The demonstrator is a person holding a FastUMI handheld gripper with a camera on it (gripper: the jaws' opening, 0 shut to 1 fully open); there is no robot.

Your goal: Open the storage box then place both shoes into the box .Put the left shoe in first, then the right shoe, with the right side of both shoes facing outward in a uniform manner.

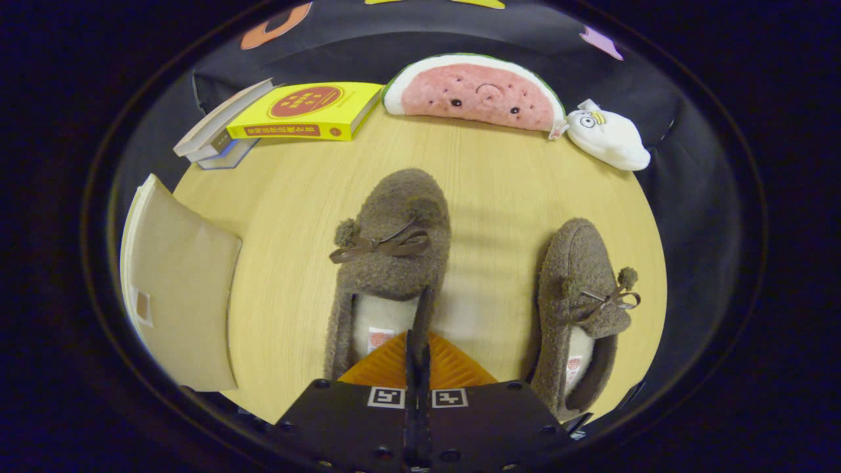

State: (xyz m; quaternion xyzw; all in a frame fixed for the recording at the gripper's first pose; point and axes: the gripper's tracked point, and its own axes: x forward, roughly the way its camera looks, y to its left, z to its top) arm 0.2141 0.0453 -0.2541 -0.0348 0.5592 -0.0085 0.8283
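Note:
Two fuzzy brown slippers with bows and pompoms are on the wooden table, toes pointing away from me. My gripper is shut on the left shoe, its fingers pinching the right side wall of the shoe's opening near the heel. The pale insole shows just left of the fingers. The right shoe lies apart to the right of the fingers, leaning onto its side with its bow turned outward. The beige storage box stands to the left of the held shoe, one broad pale panel facing me.
At the far side of the table lie a stack of books with a yellow one on top, a watermelon-slice plush and a small white plush. Bare table lies between the shoes and those things.

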